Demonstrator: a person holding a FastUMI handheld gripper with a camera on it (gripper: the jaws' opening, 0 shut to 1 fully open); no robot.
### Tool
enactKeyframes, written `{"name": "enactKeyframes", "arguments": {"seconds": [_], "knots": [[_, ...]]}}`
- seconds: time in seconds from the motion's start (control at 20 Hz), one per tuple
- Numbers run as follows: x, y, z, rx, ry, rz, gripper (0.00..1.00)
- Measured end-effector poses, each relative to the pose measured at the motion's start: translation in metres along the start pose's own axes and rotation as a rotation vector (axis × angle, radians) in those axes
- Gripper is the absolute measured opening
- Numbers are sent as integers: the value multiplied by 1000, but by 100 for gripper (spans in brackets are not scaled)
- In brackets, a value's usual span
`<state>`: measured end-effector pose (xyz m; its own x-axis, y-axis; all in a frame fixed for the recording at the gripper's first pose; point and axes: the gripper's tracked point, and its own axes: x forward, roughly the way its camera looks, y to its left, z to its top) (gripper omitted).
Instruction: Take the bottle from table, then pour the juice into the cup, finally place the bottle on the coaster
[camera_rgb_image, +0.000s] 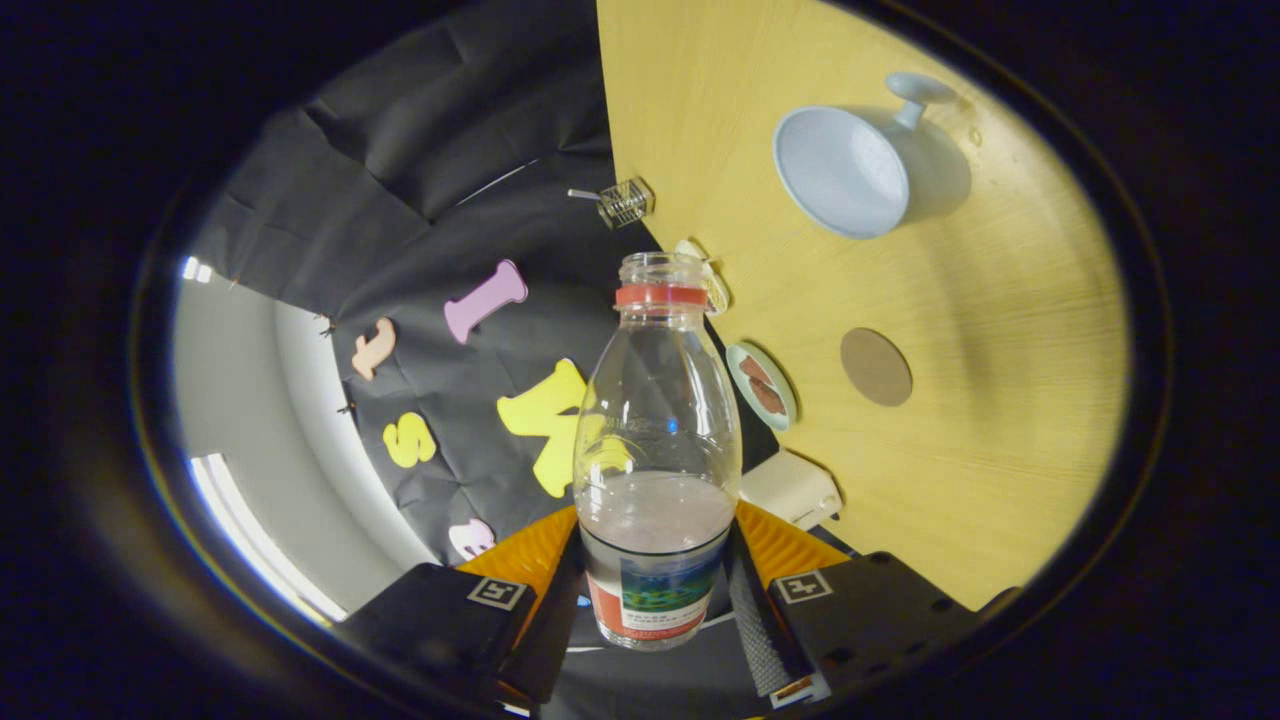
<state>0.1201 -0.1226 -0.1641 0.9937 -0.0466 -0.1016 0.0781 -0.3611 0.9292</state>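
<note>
Claw (655, 590): pinching the juice bottle (657, 450) by its labelled lower body, a finger pressed on each side.
Bottle: uncapped, red neck ring, pale juice low inside.
Cup (842, 170): at 1 o'clock beyond the bottle, on the wooden bench (1000, 420).
Coaster (876, 367): round, brown, at 2 o'clock, apart from the cup.

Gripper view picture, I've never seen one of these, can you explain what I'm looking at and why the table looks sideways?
No robot arm here: a person carries a handheld two-finger gripper, and a fisheye camera riding on it looks forward along the fingers. They are closed on a clear bottle, cap off, with a little liquid pooled near its base. The gripper is rolled sideways, so the wooden table appears tipped up beside the bottle. On it sit a pale blue cup with a handle and a round brown coaster. A small dish rests near the table's edge. The cloth behind is the booth's wall.
</note>
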Motion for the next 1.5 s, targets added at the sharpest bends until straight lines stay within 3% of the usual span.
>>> {"name": "enactKeyframes", "arguments": {"seconds": [0.25,0.35,0.8,1.2,1.5], "knots": [[-2,-12,-10,-150,23,-17,75],[-5,-27,-13,-292,36,-53,75],[-24,-41,-20,-1016,19,-65,75],[-33,-44,12,-1625,-54,-235,76],[-22,-22,-28,-1974,-38,-172,77]]}}
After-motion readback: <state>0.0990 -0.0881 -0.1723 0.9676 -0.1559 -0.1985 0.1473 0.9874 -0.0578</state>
